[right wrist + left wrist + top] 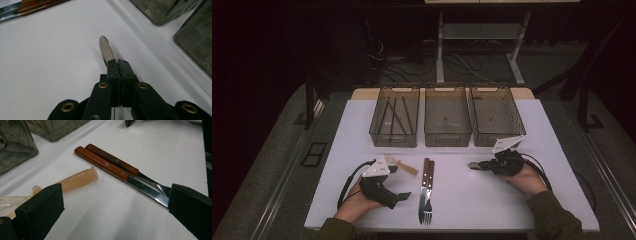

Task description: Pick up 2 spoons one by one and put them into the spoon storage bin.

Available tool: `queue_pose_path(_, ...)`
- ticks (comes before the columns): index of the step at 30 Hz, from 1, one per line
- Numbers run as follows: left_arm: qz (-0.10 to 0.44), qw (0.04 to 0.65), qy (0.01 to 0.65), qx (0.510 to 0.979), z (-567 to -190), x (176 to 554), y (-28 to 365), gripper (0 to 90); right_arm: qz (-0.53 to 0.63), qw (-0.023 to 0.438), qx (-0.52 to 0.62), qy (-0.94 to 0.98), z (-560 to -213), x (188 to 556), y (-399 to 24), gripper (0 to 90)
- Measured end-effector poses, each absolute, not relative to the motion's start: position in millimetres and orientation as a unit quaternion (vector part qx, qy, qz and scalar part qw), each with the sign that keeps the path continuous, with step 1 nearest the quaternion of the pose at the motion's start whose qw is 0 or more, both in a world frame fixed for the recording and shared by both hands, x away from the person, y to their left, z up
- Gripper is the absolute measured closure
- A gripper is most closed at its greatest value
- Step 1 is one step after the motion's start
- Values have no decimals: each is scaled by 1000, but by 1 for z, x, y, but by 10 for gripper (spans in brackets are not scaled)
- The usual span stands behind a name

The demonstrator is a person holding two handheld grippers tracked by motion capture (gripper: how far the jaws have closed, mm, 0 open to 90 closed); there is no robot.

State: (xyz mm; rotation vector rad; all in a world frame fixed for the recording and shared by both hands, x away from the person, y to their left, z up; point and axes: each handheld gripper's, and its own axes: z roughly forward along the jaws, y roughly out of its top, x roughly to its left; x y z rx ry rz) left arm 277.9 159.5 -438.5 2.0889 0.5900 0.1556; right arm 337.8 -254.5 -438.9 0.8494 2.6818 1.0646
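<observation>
My right gripper (482, 165) (118, 63) lies low on the white table (472, 200), right of centre, shut on a metal utensil (106, 48). Its rounded silver tip (473, 164) sticks out to the left; the rest is hidden in the jaws. My left gripper (399, 182) (116, 195) rests at the front left, open, with nothing between its jaws. A wooden-handled knife (101, 163) and fork (113, 160) lie side by side at the table's middle (427, 180). A translucent plastic spoon (404, 166) (77, 178) with a beige handle lies by the left gripper.
Three smoky see-through bins stand in a row at the back: the left bin (393, 139) holds several dark sticks, the middle bin (448, 139) and right bin (484, 139) look bare. Dark floor with cables lies beyond the table.
</observation>
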Motion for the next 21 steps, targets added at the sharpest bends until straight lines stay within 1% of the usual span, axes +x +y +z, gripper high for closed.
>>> queue_pose_path(11, 64, 463, 244, 849, -440, 279, 159, 0, 362, 81, 297, 880, -431, 339, -254, 887)
queue_pose_path(21, 63, 461, 247, 850, -441, 279, 159, 0, 388, 103, 313, 861, -414, 343, -249, 887)
